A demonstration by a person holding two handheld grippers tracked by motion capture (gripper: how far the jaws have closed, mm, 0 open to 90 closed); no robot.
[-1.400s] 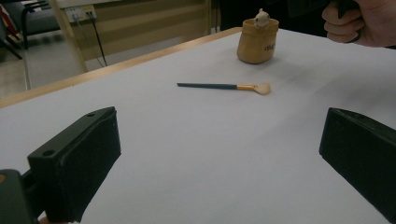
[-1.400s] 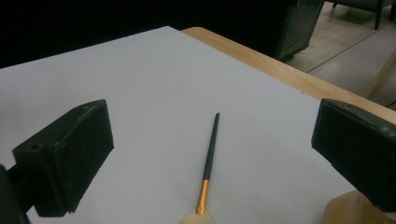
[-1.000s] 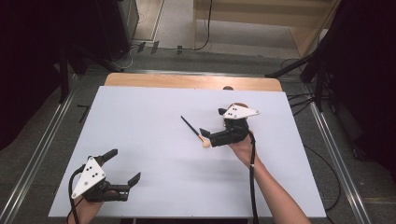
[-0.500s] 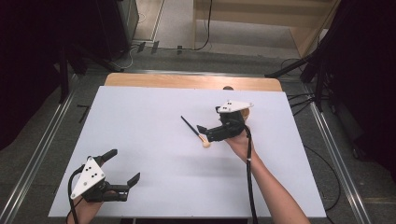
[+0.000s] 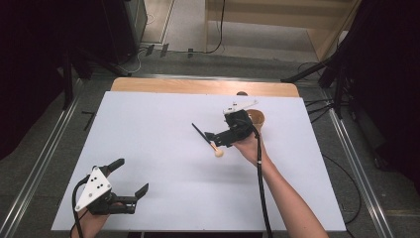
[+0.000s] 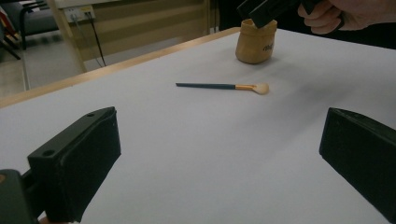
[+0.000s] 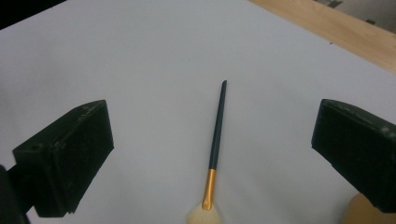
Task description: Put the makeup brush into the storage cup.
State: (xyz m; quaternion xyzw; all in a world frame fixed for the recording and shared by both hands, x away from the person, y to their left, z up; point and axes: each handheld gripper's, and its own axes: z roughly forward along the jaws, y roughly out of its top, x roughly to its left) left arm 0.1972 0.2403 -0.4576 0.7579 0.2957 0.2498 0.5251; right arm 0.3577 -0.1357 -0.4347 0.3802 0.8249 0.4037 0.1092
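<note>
I count one makeup brush (image 5: 207, 139) and one small tan pouch (image 5: 257, 119) on one white table (image 5: 148, 129). I hold two grippers, my left gripper (image 5: 130, 178) and my right gripper (image 5: 214, 139).

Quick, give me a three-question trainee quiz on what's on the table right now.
1. True or false: the right gripper is shut on the brush.
2. The brush lies: A) inside the pouch, B) flat on the table, C) between the left gripper's jaws.
3. Fill in: the brush's bristle end points toward the ____ gripper.

Key: 1 false, its jaws stand open; 2 B; 3 right.
</note>
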